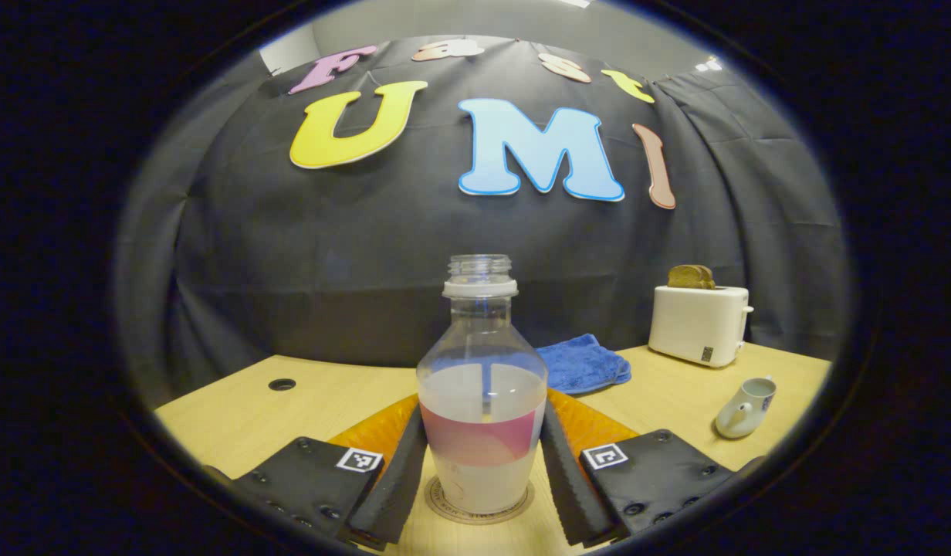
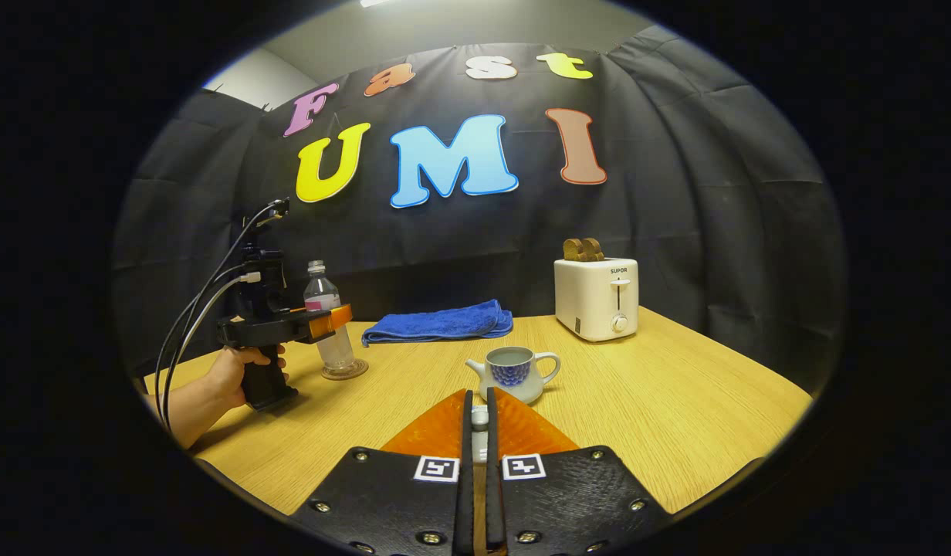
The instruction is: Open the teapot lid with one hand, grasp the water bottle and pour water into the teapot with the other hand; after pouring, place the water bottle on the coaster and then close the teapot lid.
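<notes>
Clear plastic bottle [image 1: 482,386], glossy ceramic teapot [image 2: 514,373], wood-look table [image 2: 676,409].

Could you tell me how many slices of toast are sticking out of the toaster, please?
2: two brown toast slices stand side by side in the slots of the white boxy toaster at the back of the wooden table, behind the small white teapot.

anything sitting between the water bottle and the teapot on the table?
No, that stretch is bare tabletop in the right gripper view. The water bottle stands on its coaster; the blue towel lies farther back than the teapot.
</notes>
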A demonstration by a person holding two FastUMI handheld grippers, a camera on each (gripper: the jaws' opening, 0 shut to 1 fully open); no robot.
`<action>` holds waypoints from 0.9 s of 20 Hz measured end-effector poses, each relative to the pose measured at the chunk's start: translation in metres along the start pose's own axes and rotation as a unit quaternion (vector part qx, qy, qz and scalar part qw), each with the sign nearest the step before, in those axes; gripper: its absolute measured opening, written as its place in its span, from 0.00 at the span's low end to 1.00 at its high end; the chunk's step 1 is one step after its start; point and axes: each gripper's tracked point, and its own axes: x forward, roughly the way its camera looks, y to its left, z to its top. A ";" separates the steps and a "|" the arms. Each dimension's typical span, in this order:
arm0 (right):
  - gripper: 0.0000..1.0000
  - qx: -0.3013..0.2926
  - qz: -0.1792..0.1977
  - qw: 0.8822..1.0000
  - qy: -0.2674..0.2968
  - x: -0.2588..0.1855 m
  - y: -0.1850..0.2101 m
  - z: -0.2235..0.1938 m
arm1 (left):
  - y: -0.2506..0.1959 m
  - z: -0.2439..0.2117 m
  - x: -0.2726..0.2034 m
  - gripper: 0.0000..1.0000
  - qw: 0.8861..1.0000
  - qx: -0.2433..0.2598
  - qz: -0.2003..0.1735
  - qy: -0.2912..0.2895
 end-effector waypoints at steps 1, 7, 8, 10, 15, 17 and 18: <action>0.06 0.001 0.001 1.000 0.001 0.000 0.000 0.000 | 0.000 -0.001 0.002 0.86 1.000 0.001 0.000 0.000; 0.06 -0.001 -0.001 1.000 0.001 -0.001 0.001 0.000 | -0.001 -0.014 0.009 0.86 1.000 0.007 0.007 0.010; 0.06 0.000 -0.001 1.000 0.001 -0.001 0.001 0.000 | -0.001 -0.013 0.009 0.86 1.000 0.003 0.007 0.008; 0.06 0.000 0.000 1.000 0.003 -0.001 0.002 -0.001 | 0.001 -0.014 0.008 0.90 1.000 -0.001 0.011 0.010; 0.06 -0.002 0.002 1.000 0.001 -0.002 0.004 0.001 | -0.005 -0.005 -0.004 1.00 1.000 -0.011 0.005 -0.003; 0.06 -0.003 0.004 1.000 -0.002 -0.004 0.006 0.004 | -0.005 0.000 -0.010 1.00 1.000 -0.011 0.008 -0.008; 0.06 -0.003 0.005 1.000 -0.004 -0.005 0.007 0.005 | -0.005 0.000 -0.015 1.00 1.000 -0.013 0.008 -0.009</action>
